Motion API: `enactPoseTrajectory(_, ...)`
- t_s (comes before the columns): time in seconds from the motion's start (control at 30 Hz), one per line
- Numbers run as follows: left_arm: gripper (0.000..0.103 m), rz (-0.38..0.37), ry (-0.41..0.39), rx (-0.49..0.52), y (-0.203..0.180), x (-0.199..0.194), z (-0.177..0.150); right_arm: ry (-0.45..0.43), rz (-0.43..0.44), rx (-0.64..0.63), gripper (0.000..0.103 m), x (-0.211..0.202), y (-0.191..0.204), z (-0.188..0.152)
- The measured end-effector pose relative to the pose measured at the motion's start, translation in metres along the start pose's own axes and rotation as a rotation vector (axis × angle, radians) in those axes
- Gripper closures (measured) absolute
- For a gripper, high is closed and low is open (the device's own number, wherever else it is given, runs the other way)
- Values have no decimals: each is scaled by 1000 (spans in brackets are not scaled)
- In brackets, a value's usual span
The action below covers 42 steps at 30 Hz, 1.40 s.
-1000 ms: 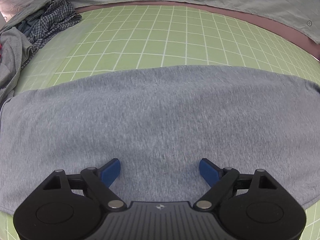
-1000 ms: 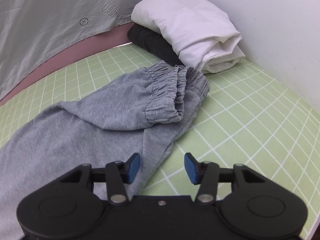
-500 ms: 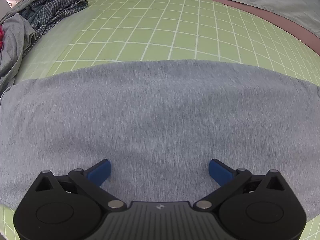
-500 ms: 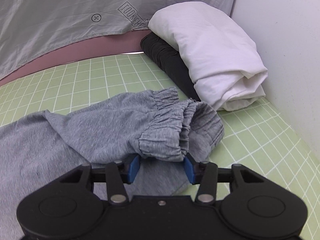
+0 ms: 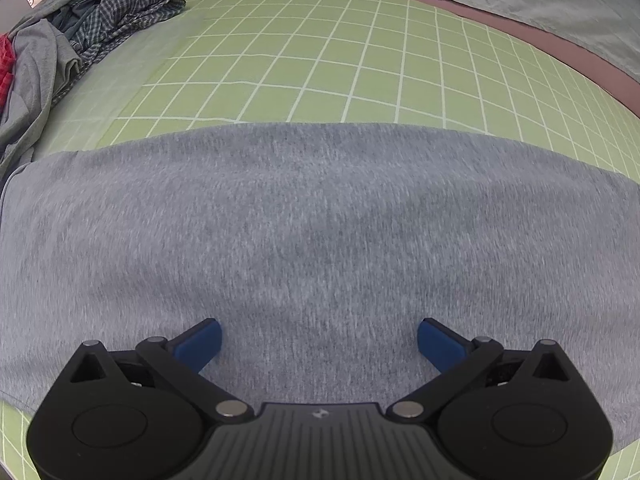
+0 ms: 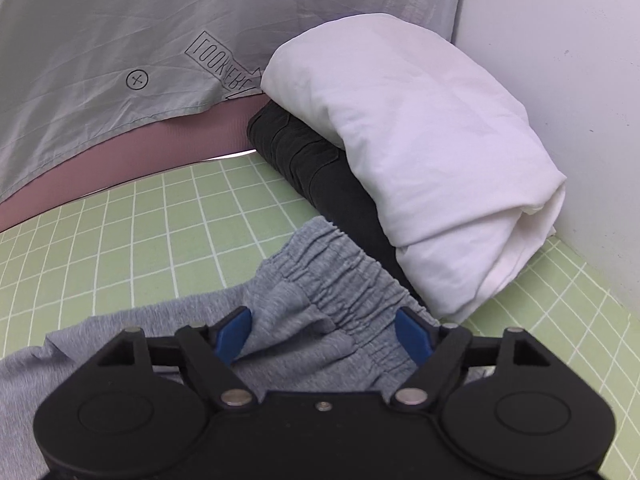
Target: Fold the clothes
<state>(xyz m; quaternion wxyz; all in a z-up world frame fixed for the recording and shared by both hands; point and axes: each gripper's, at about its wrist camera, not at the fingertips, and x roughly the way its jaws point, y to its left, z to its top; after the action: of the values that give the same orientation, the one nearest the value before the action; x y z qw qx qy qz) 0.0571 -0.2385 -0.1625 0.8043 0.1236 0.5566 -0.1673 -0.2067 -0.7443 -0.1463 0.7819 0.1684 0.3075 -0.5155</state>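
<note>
Left wrist view: pile of unfolded clothes (image 5: pixel 80 36) is sitting far left, with a checked shirt (image 5: pixel 132 0) on top and a grey tee (image 5: pixel 36 68) draping down beside it. Grey sweatpants (image 5: pixel 320 232) are lying flat and smooth across the green grid mat (image 5: pixel 320 60), filling most of the width; heather knit, no wrinkles here. Left gripper (image 5: pixel 319 340) is hovering over the fabric with jaws spread wide, nothing between them but the flat cloth below.

Right wrist view: pale printed sheet (image 6: pixel 120 40) is hanging at the back. The sweatpants' elastic waistband (image 6: pixel 340 272) is sitting bunched and gathered, rumpled where the leg fabric is folding over. Right gripper (image 6: pixel 324 334) jaws are opening, waistband fabric lying between the blue pads (image 6: pixel 234 332), not clamped. Further right, a folded white garment (image 6: pixel 420 152) is resting on a folded black one (image 6: pixel 320 172), against the wall (image 6: pixel 580 80); the waistband is lying just beside that stack.
</note>
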Motion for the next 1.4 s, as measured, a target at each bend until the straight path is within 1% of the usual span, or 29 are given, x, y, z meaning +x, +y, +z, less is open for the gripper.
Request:
enactPoseTrajectory(0.13, 0, 2, -10, -4, 1, -2, -4, -4, -68, 93, 12, -20, -16, -11)
enactPoseTrajectory(0.17, 0, 1, -12, -3, 1, -2, -4, 6, -82, 125, 8, -23, -21, -15)
enactPoseTrajectory(0.2, 0, 1, -12, -2, 1, -2, -4, 23, -92, 157, 6, -24, -26, -20)
enactPoseTrajectory(0.3, 0, -1, -12, 3, 2, -3, -5, 81, -84, 212, 6, -21, -36, -34)
enactPoseTrajectory(0.43, 0, -3, -18, 5, 3, -3, -4, 70, -64, 237, 7, -25, -35, -33)
enactPoseTrajectory(0.6, 0, -2, -33, 3, 2, -4, -8, -17, -26, 208, 7, -38, -23, -11)
enactPoseTrajectory(0.73, 0, 1, -43, -4, 0, -5, -15, -51, -40, 164, 7, -50, -16, -6)
enactPoseTrajectory(0.8, 0, 2, -47, -4, 0, -5, -18, -44, -39, 127, 7, -54, -13, -11)
enactPoseTrajectory(0.87, 0, 1, -48, -3, -1, -5, -20, -18, -31, 96, 7, -52, -9, -17)
enactPoseTrajectory(1.0, 0, -2, -37, 4, -1, -6, -22, 23, 7, 22, 7, -44, 2, -24)
enactPoseTrajectory(1.1, 0, -5, -24, 12, 0, -6, -16, 20, -9, -50, 7, -36, 18, -23)
enactPoseTrajectory(1.17, 0, -6, -25, 15, 0, -6, -14, 17, -3, -89, 7, -27, 28, -20)
enactPoseTrajectory(1.2, 0, -7, -27, 15, 0, -6, -14, 26, 2, -90, 7, -21, 30, -18)
enactPoseTrajectory(1.27, 0, -7, -32, 12, 1, -5, -13, 47, -17, -53, 7, -12, 28, -12)
enactPoseTrajectory(1.4, 0, -5, -39, 10, 0, -5, -16, 57, -88, 92, 7, -12, 2, -13)
